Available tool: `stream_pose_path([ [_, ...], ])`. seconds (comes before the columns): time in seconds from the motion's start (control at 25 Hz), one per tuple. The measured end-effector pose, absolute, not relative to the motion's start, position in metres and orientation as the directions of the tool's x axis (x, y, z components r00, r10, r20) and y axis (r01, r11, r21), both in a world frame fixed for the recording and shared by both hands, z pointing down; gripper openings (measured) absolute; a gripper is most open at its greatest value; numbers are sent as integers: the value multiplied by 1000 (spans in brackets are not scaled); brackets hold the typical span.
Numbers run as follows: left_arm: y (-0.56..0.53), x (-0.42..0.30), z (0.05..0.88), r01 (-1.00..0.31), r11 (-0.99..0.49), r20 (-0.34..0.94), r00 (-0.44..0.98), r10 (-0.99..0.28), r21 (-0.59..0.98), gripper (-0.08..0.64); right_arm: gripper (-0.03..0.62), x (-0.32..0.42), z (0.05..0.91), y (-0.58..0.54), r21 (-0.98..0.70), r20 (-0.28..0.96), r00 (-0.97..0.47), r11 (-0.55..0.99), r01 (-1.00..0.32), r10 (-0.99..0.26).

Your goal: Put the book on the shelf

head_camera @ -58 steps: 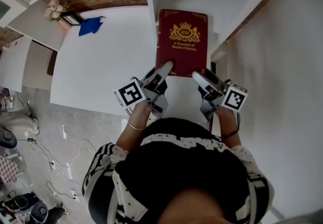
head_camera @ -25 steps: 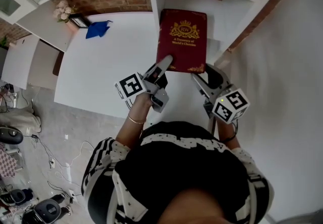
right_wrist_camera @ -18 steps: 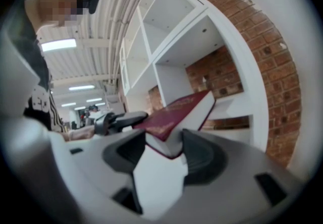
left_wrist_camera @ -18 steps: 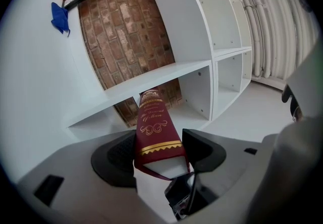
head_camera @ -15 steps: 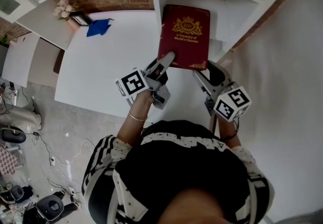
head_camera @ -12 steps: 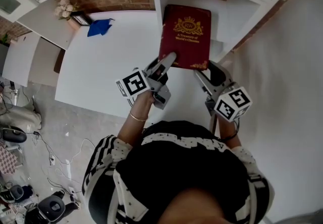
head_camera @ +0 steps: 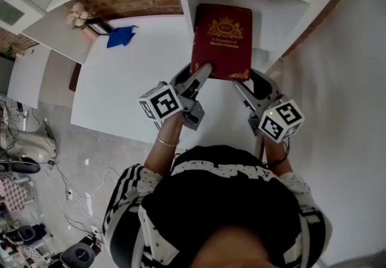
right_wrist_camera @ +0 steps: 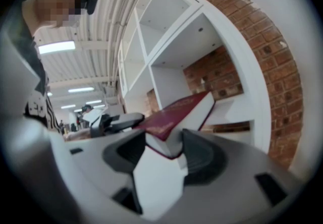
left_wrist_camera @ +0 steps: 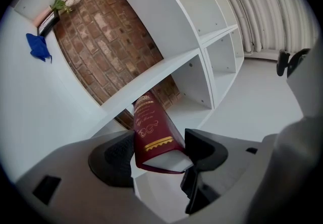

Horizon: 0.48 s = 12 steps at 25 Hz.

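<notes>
Book (head_camera: 221, 40) deeper, near corners behind fingers (head_camera: 199, 75)

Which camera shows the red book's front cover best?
The head view: it looks down on the book, so nearly the whole cover, gold crest and title, shows. The left gripper view shows mainly spine and page edges; the right gripper view catches the cover at a grazing angle.

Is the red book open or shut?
Shut. The book shows its whole gold-printed front cover, with the pages sandwiched between both covers.
</notes>
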<state>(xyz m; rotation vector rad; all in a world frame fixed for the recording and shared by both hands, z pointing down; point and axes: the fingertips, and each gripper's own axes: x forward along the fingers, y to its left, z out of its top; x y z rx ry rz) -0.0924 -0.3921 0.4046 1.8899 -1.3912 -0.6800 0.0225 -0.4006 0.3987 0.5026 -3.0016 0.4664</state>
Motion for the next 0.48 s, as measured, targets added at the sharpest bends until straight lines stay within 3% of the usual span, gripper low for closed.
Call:
stream_pose_path([
  [0.48, -401, -97, 399, -622, -194, -27, 267, -963, 758, 331, 245, 18, 396, -416, -297, 91, -950, 902, -312, -299],
])
